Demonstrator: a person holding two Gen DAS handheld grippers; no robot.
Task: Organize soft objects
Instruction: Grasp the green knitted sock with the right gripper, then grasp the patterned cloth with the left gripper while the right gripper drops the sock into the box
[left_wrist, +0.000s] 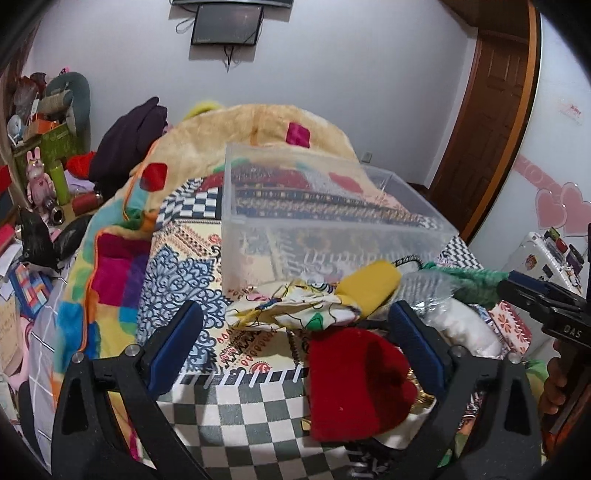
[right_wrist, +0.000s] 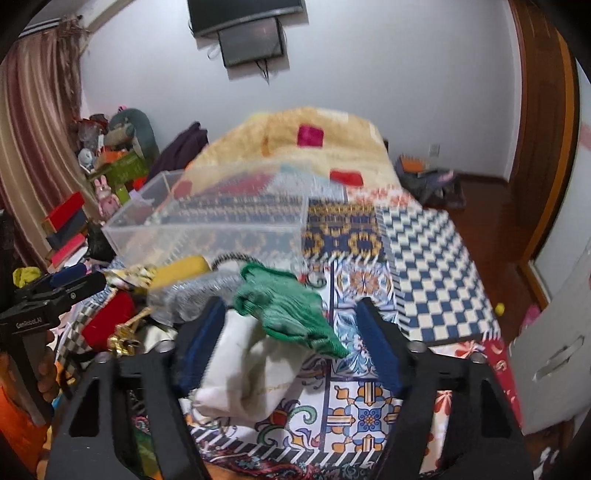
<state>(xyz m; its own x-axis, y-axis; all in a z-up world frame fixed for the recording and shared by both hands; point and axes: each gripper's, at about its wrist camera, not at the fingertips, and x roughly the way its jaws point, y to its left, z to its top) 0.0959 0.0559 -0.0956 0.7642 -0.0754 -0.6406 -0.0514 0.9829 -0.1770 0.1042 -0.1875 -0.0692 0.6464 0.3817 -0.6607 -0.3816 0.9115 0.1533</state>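
A pile of soft things lies on the patterned bed in front of a clear plastic box (left_wrist: 332, 218) (right_wrist: 207, 229). In the left wrist view my left gripper (left_wrist: 295, 328) is open over a red knit hat (left_wrist: 354, 384) and a printed yellow cloth (left_wrist: 291, 306); a yellow item (left_wrist: 369, 284) lies behind. In the right wrist view my right gripper (right_wrist: 291, 332) is open around a green cloth (right_wrist: 291, 306) and a white pouch (right_wrist: 247, 373). The left gripper shows in the right wrist view at far left (right_wrist: 70, 280).
A heaped fleece blanket (left_wrist: 258, 125) lies behind the box. Cluttered shelves with boxes and toys (left_wrist: 40, 155) stand left. A wooden door (left_wrist: 491, 122) and a white cabinet (right_wrist: 554, 350) stand right.
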